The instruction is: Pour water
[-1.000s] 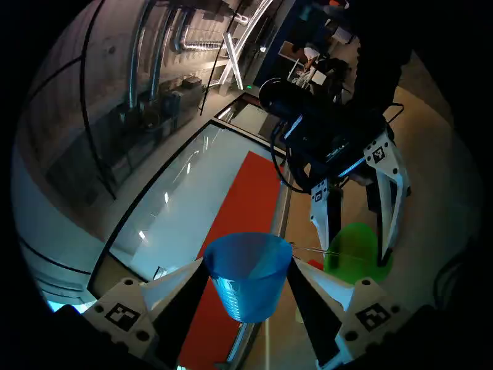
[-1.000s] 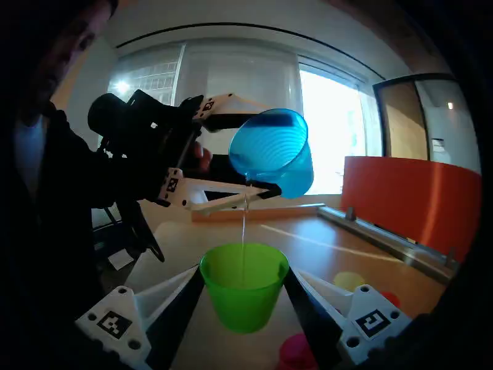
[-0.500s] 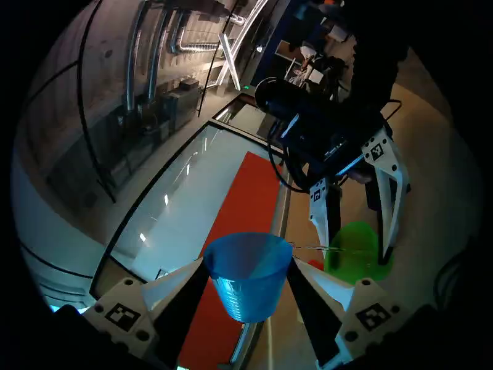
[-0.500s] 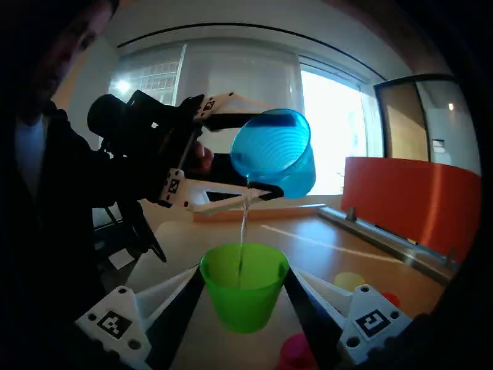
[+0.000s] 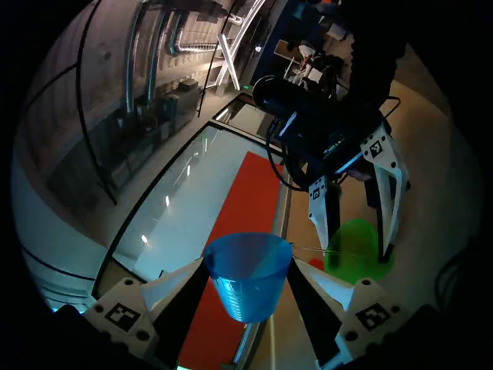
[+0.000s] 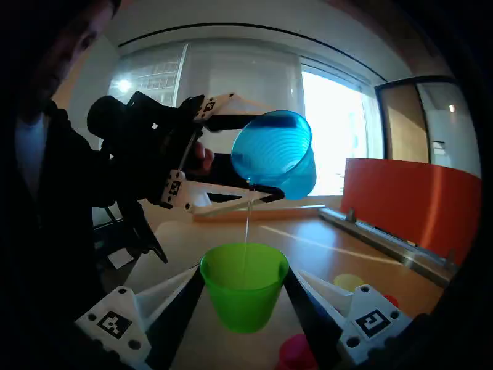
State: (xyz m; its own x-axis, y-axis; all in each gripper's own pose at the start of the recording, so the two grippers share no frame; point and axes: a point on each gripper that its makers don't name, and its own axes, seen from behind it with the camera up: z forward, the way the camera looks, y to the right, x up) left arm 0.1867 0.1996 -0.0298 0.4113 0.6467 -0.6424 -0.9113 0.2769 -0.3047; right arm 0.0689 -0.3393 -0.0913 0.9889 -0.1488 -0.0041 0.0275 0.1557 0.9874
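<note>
Blue cup [image 6: 273,154] pouring into green cup [image 6: 244,293]

Left gripper [image 5: 248,266] closed on blue cup's walls, tilting it above green cup; thin stream [image 6: 247,225] falls in. Right gripper [image 6: 244,272] clamps green cup above surface [image 6: 320,246]. Thin plastic: probably light, squeezable, slippery when wet; grip mid-wall.

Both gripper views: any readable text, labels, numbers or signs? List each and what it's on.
No readable words, brands or numbers.
Square black-and-white markers on the left gripper and the right gripper: coded patterns, not text.
Blue cup: faint raised marks on its side, too small to read.
Green cup: plain, nothing printed on the side that shows.
</note>
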